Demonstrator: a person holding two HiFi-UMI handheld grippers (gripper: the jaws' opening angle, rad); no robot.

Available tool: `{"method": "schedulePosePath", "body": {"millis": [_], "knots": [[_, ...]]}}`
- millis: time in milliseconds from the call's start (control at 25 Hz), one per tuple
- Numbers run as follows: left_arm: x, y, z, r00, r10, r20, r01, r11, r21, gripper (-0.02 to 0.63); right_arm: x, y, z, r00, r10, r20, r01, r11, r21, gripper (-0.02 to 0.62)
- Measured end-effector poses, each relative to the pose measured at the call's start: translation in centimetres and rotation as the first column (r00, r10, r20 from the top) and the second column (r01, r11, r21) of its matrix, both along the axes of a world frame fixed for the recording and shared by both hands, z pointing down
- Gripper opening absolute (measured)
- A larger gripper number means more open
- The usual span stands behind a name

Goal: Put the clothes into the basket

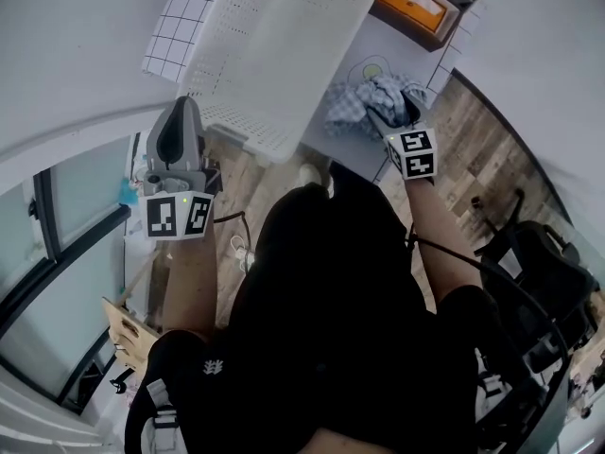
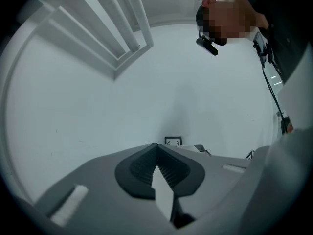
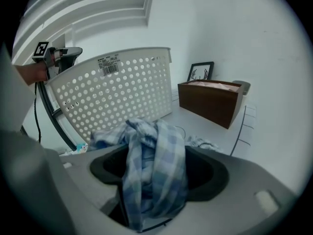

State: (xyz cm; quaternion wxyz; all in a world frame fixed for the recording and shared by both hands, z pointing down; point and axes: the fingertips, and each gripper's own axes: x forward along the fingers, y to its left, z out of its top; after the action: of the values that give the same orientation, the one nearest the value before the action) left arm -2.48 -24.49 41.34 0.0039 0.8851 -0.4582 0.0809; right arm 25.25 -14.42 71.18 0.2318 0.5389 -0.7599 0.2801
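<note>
Early stage: basket [image 1: 274, 55] looks empty. Checked cloth [image 1: 357, 107] on surface [image 3: 210, 131], between wide-spread jaws of right tool [image 3: 159, 155], unclamped. Left tool [image 2: 156, 148] closed, empty. Grab, transfer pending.

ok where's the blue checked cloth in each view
Head view: the checked cloth sits upper right of centre, just right of the basket.
Left gripper view: not in it.
Right gripper view: low centre, bunched between the wide-apart jaws.
Shared landmark: the white perforated basket, top centre in the head view, left of centre behind the cloth in the right gripper view.
</note>
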Motion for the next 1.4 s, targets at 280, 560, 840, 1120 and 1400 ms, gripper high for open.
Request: {"method": "schedulePosePath", "body": {"millis": [280, 560, 840, 1120, 1400], "knots": [[-0.1, 0.2, 0.4, 0.999, -0.031, -0.040, 0.029, 0.998, -0.050, 0.005, 0.1, 0.1, -0.5, 1.000, -0.007, 0.022, 0.007, 1.000, -0.012, 0.241], [-1.1, -0.2, 0.1, 0.999, 0.006, -0.047, -0.008, 1.000, -0.029, 0.005, -0.1, 0.3, -2.3, 0.999, 0.045, 0.002, -0.045, 0.999, 0.018, 0.155], [-1.9, -0.6, -1.1, 0.996, 0.059, -0.062, -0.060, 0.998, -0.010, 0.005, 0.0, 0.7, -6.0, 0.995, 0.103, -0.010, -0.102, 0.992, 0.074, 0.140], [-1.5, -1.2, -2.3, 0.991, 0.096, -0.091, -0.095, 0.995, 0.016, 0.005, 1.2, 0.5, -9.1, 0.989, 0.147, -0.017, -0.145, 0.984, 0.108, 0.138], [-1.8, -1.6, -3.3, 0.989, 0.111, -0.099, -0.107, 0.993, 0.047, 0.005, 2.2, 0.1, -12.8, 0.983, 0.178, -0.040, -0.170, 0.972, 0.165, 0.138]]}}
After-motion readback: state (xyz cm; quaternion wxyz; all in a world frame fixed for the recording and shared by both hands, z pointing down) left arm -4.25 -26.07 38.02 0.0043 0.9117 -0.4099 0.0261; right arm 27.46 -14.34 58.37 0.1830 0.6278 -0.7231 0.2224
